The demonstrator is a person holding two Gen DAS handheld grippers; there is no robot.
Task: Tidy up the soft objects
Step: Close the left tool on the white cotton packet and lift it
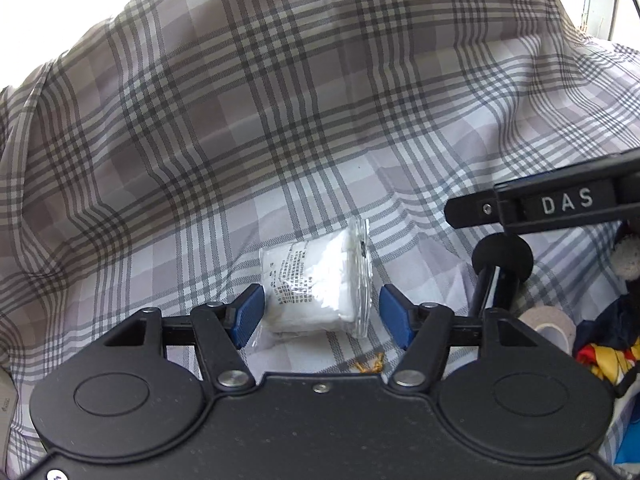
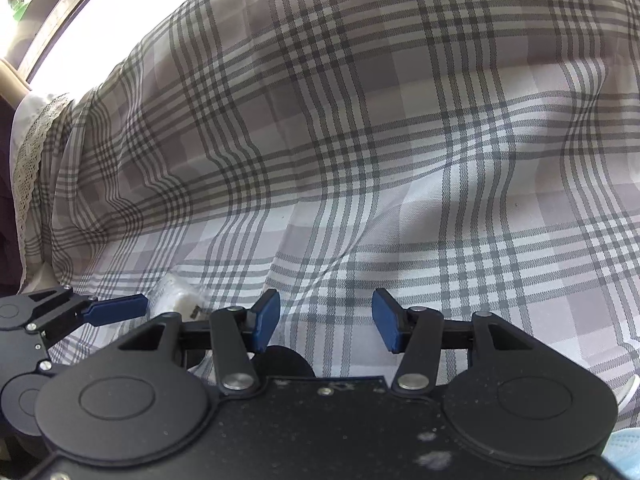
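White packet (image 1: 318, 286) lies low centre on our plaid cloth (image 1: 280, 120), seemingly untouched between our released left gripper (image 1: 322, 312); right gripper (image 2: 326, 320) gapes empty.

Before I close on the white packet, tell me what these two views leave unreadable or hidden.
- Left wrist view: print on the white packet is too small to read.
- Left wrist view: whether the left tool touches the packet; its near end sits behind the pads.
- Left wrist view: colourful cloth and tape roll cut off by the right edge and tool body.
- Right wrist view: packet mostly hidden behind the right tool.
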